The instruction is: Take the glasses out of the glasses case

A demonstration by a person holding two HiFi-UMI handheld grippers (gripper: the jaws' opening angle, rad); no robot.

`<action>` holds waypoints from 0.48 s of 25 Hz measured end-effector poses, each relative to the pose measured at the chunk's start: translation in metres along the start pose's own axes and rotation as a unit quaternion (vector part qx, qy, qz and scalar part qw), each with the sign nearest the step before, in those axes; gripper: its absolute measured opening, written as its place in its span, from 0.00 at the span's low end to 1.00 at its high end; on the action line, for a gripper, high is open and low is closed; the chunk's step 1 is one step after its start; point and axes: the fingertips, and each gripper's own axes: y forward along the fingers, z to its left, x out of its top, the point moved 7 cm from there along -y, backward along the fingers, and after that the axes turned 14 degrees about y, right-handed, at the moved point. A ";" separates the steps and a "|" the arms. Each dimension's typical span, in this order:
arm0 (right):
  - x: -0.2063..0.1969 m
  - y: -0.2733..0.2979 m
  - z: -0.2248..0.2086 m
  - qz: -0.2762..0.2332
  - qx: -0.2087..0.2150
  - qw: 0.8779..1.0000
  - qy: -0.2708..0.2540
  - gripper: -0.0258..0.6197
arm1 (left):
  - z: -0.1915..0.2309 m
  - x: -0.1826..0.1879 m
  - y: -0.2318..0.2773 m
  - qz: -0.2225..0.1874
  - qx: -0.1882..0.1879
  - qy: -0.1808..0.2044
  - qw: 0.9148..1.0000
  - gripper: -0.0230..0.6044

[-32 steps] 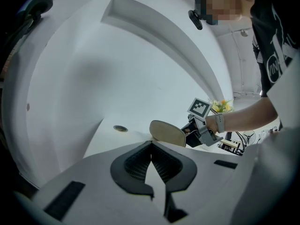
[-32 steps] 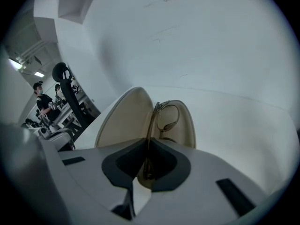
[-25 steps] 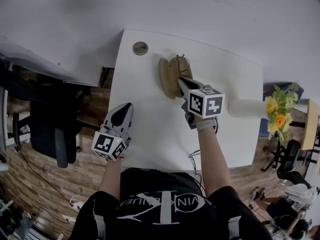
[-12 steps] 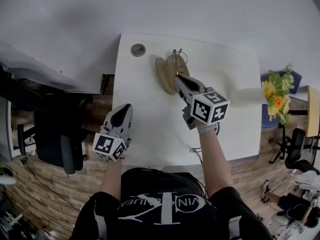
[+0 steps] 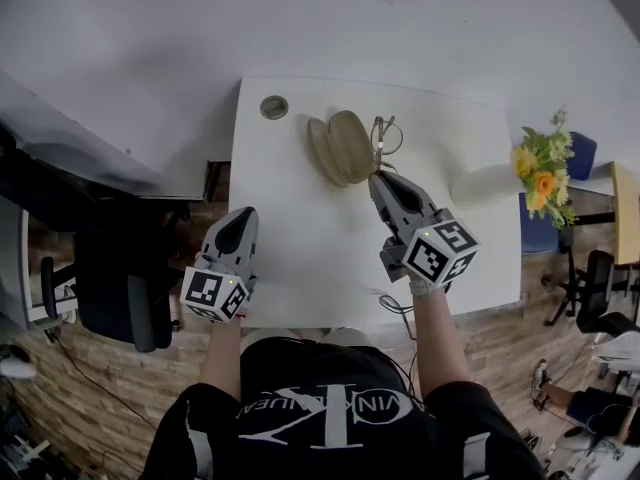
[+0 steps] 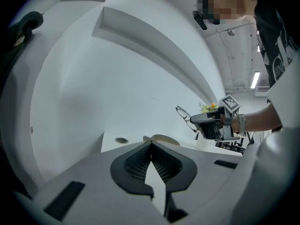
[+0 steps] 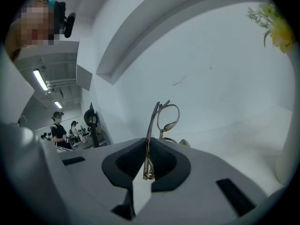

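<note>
Tan and shell-shaped, the glasses case (image 5: 338,148) lies open on the white table (image 5: 300,258), just left of the right gripper (image 5: 378,176) at its tip; its inside is too small to read, so I cannot tell for certain that it is empty; the glasses (image 7: 161,118) are out of it, caught by their folded metal temples between the right gripper's jaws, which are pressed together on the thin frame, with the lenses standing up ahead of the fingertips; gripping the temples rather than the lenses probably keeps the pads off the glass and gives a stiffer hold; the frame hangs in the air above the table, clear of the case, so the taking-out looks done, and what is left, in my judgement, is to set the glasses down on bare tabletop; the left gripper (image 5: 243,218) hangs well to the left of the right one, at the table's near edge, jaws together on nothing, likely held back because the case needs no steadying.
</note>
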 end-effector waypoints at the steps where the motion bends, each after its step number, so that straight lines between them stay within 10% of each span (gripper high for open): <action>1: 0.000 -0.008 -0.001 -0.004 -0.001 1.000 -0.003 0.10 | -0.001 0.002 -0.002 -0.002 0.003 0.002 1.000 0.06; 12: -0.005 -0.094 0.007 -0.024 0.003 0.999 -0.037 0.10 | -0.038 0.022 -0.052 -0.010 0.061 0.016 0.998 0.06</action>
